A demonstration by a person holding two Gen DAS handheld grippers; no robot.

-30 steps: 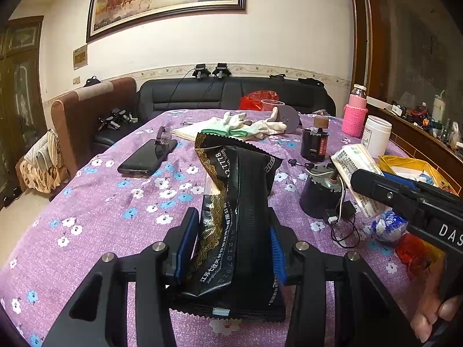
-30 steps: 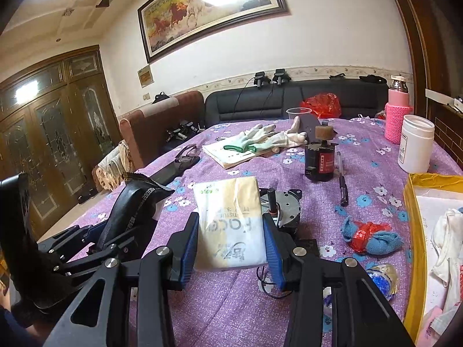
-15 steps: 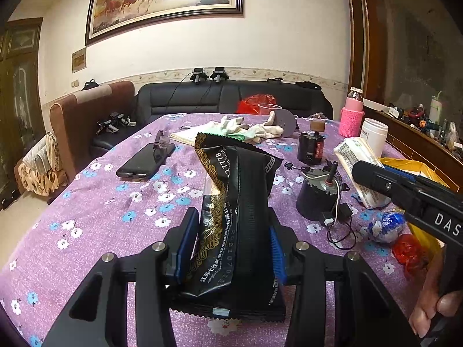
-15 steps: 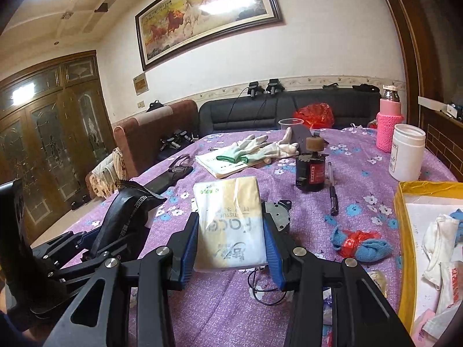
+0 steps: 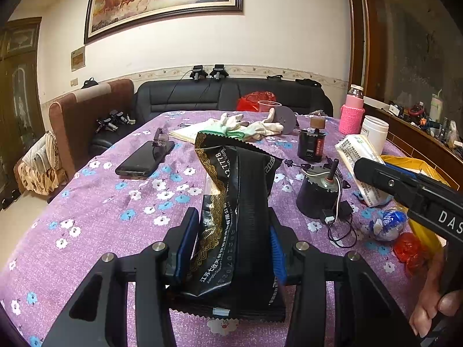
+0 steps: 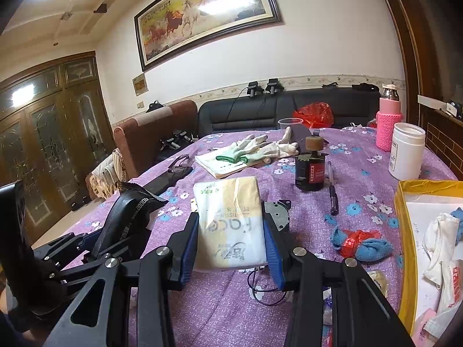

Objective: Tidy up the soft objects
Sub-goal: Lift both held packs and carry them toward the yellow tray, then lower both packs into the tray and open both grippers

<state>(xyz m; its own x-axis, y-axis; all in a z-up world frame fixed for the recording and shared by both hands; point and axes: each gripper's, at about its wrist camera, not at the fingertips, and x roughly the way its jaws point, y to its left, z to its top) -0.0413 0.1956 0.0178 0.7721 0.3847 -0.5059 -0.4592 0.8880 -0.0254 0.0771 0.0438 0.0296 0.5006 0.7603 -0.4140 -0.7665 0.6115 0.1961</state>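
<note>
A: Left tool (image 5: 230, 245) pinches the black gold-patterned foil pouch (image 5: 240, 217) above the purple flowered bench (image 5: 95, 202); right tool (image 6: 230, 245) pinches the white-and-yellow plastic tissue pack (image 6: 230, 225)

B: I'd carry both level to the yellow tray (image 6: 405, 231), squeezing lightly

A: I count two white cloth gloves (image 6: 260, 146), one blue-and-red rag bundle (image 6: 361, 244), one pouch, one pack

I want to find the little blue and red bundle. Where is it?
Look on the purple flowered tablecloth, beside the yellow tray. The blue cloth bundle lies there, below the pen. Only it has red plastic tucked into its middle.
</note>
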